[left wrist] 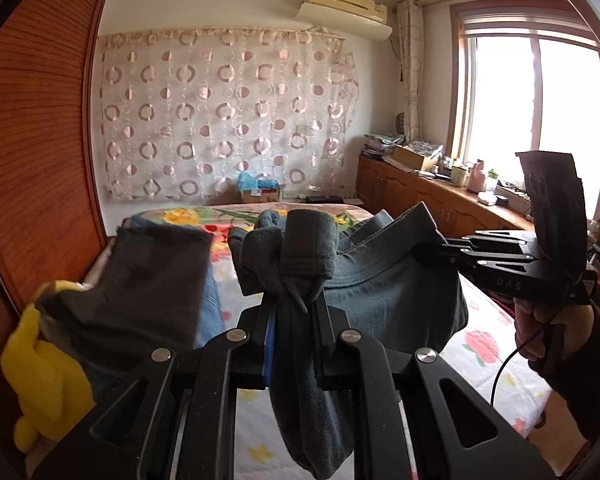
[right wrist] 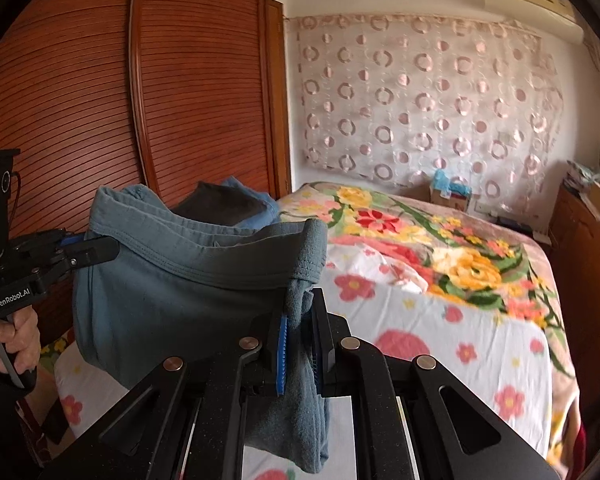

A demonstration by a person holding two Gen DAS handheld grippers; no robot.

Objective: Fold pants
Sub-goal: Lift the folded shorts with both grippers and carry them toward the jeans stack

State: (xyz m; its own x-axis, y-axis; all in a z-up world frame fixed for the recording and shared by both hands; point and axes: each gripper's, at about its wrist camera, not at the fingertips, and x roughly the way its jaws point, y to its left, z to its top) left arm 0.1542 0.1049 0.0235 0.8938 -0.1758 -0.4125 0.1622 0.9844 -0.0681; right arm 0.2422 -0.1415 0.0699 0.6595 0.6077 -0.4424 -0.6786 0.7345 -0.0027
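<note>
Holding the pants up in the air by the waistband, you are at the lift-and-spread step, with no fold laid down yet as far as these views show. Your left gripper has its jaws pressed together on a bunched wad of the grey-blue cloth, which spills over the fingertips and hangs below them; your right gripper is likewise pinched shut on the other end of the waistband, the blue pads squeezing the fabric between them. The band sags between the two claws and the seat of the garment droops below, hanging above the near part of the bed — the legs drop out of sight, so you cannot tell whether they touch the floral cover. On the left, by the wooden wardrobe, sits a pile of darker clothes. The next move likely calls for drawing your hands apart to tension the waistband, then lowering the pants flat onto the open cover on the right, keeping both grips firm so the bunched cloth doesn't slip.
</note>
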